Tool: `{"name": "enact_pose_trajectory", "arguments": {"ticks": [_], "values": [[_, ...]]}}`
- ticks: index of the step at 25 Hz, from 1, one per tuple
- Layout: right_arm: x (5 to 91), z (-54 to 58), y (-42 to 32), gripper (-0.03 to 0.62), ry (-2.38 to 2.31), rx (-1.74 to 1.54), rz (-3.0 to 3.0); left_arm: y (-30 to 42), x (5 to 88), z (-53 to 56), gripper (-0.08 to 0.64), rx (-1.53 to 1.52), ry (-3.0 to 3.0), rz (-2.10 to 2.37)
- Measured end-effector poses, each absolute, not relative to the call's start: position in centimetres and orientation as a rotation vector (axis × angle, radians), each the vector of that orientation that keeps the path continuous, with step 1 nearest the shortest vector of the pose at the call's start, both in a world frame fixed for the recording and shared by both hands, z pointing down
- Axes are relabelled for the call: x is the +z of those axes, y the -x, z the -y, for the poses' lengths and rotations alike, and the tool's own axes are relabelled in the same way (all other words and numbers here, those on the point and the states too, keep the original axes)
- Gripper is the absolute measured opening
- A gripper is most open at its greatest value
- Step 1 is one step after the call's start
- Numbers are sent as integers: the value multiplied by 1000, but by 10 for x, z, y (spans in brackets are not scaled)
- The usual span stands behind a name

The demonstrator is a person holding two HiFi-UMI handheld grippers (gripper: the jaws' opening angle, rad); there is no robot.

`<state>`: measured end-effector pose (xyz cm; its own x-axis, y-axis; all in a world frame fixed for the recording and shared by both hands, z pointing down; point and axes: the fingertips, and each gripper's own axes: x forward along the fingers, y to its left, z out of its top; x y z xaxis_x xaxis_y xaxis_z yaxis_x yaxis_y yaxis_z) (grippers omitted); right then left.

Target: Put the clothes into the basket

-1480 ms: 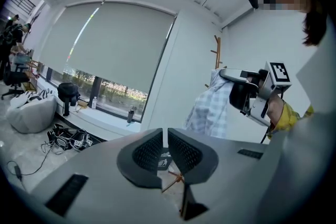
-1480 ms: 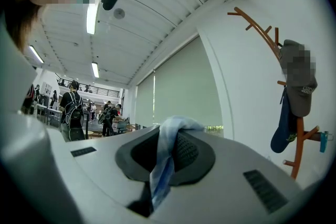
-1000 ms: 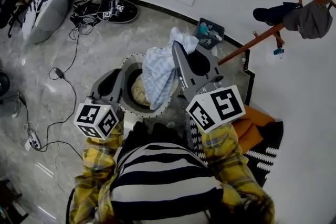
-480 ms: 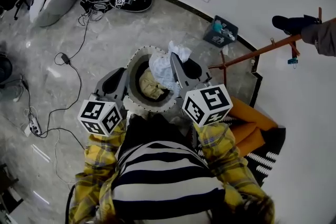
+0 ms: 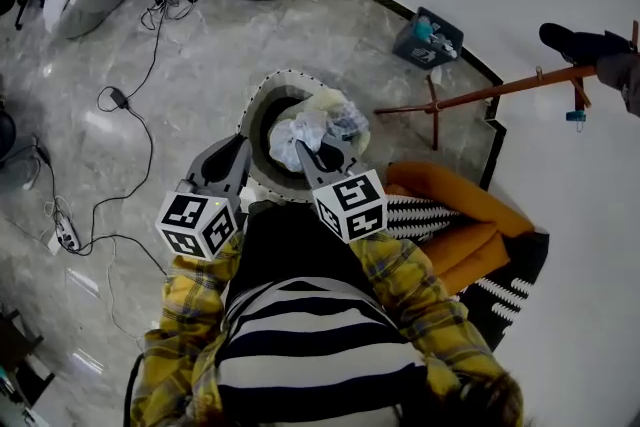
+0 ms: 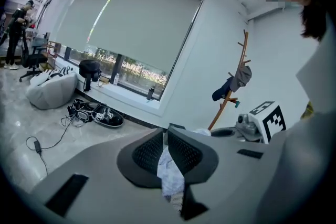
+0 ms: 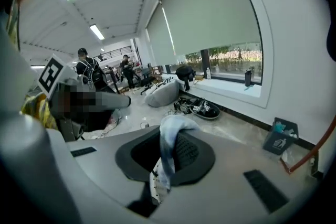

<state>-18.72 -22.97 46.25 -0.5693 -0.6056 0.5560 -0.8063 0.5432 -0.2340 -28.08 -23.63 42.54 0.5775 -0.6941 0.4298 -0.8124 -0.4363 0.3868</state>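
- We start at the right tongs (image 7: 169,147): the jaws are pinched almost together on a pale blue-white garment (image 7: 173,127). It drapes over the top of them and hangs down between the pads.
- From the head view, the right tongs (image 5: 308,150) point down into the basket (image 5: 255,105). The garment (image 5: 293,130) is bunched right at their tips, inside the rim.
- Over to the left tongs (image 6: 167,139): the jaws are closed too, with a strip of pale cloth (image 6: 171,173) caught between them and dangling below. We cannot tell whether it belongs to the same garment.
- From above, the left tongs (image 5: 240,150) sit at the basket's rim, just to the left of the right tongs.
- Just beyond the right tongs' tips, a yellowish piece (image 5: 335,103) lies in the basket.
- To the right of the right tongs, we see an orange cushion (image 5: 460,200) and a striped cloth (image 5: 420,212) on the floor.
- Farther ahead of the right tongs, we see a coat stand (image 5: 480,95) and a small bin (image 5: 428,37).
- Left of the left tongs, a cable (image 5: 140,130) trails across the floor.
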Motion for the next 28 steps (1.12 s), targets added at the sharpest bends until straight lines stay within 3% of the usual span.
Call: {"name": "enact_pose_trajectory", "arguments": {"ticks": [11,12,13,14,28], "values": [[577,198,218,44,-942,677,2104,294,488,226,26,409,-2186,1094],[584,194,217,85,-922,667,2065,294,492,225,26,417,-2182,1085],[589,191,215,185,-913,659,2033,294,496,225,26,422,-2178,1076],[593,188,213,209,-913,655,2011,294,499,224,26,424,-2174,1068],[588,179,165,219,-877,323,1871,283,507,217,26,428,-2141,1060]]}}
